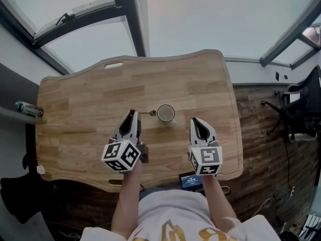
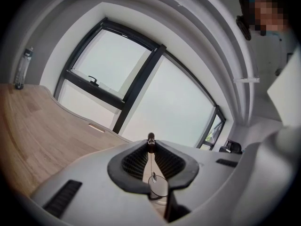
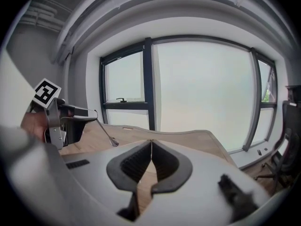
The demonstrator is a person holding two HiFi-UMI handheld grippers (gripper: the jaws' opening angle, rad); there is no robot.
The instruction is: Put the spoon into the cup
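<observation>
A round cup stands near the middle of the wooden table. My left gripper is shut on the handle end of a thin metal spoon, whose bowl reaches toward the cup's left rim. In the left gripper view the spoon runs down from the pinched jaw tips of that gripper to the cup below. In the right gripper view the spoon slants down from the left gripper. My right gripper hovers right of the cup, jaws shut on nothing.
A bottle lies on a ledge off the table's left edge. A slot is cut in the table's far side, under big windows. An office chair stands at the right. A small screen sits by the person's waist.
</observation>
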